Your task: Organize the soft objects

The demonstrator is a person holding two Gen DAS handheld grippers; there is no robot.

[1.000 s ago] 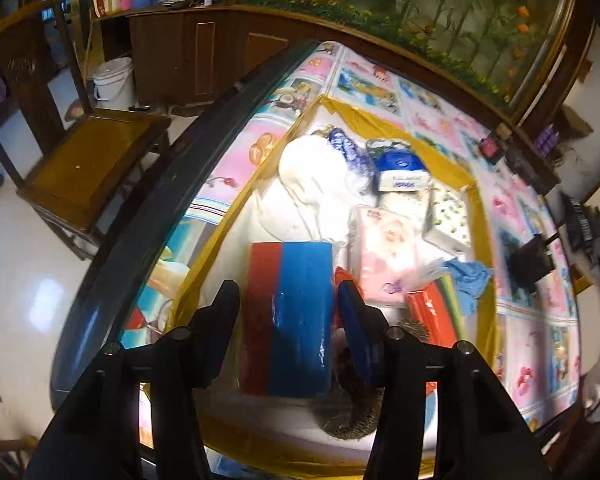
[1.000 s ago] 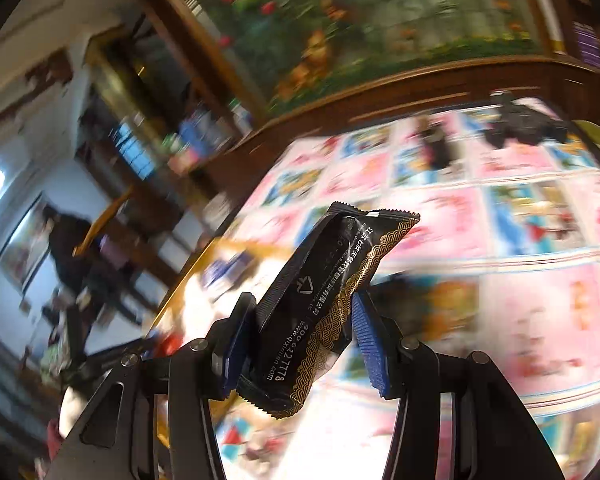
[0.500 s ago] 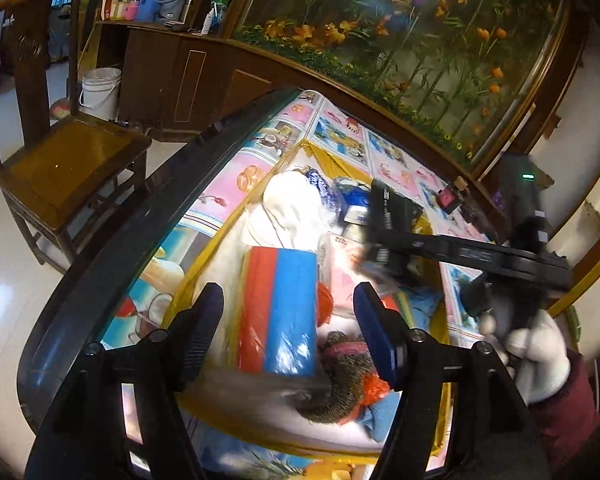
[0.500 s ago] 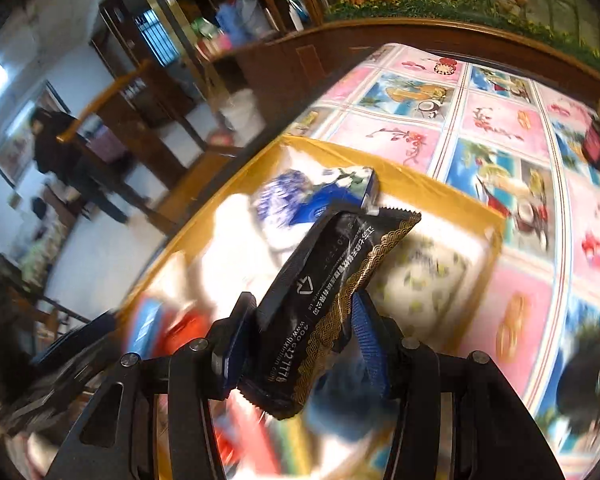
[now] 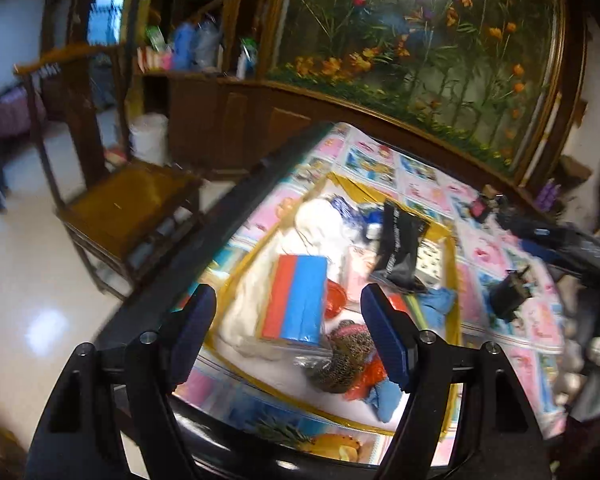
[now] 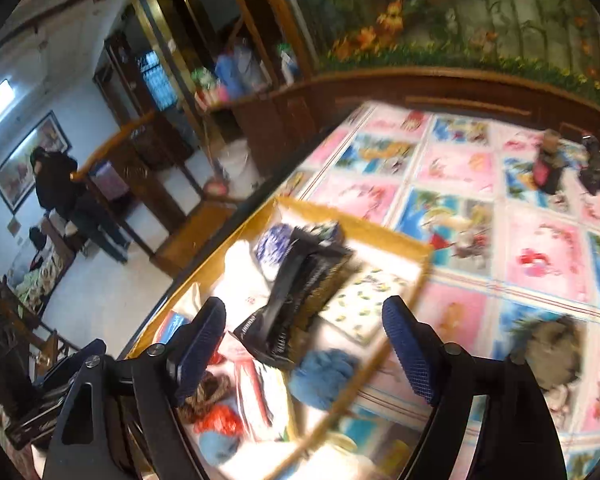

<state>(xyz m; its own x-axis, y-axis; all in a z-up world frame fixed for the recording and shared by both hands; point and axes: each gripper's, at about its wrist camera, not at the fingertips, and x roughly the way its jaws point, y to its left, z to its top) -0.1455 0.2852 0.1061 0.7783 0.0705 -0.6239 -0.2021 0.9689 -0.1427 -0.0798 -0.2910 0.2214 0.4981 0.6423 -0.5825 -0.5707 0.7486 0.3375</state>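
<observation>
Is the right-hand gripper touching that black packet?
Apart. In the right wrist view the black packet lies on the pile, clear of the right gripper, whose jaws are opening.

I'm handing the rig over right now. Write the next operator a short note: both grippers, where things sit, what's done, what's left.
Left hand-held gripper: jaws opening, nothing between them, above the red-and-blue pack.
Right hand-held gripper: jaws opening, nothing between them, above the black pouch.
Both items lie in the yellow-edged tray with the white cloth, blue puff and other soft things.
Done: pouch and pack are in the tray.
Left: a grey fuzzy item sits on the tablecloth outside the tray; probably next.
</observation>
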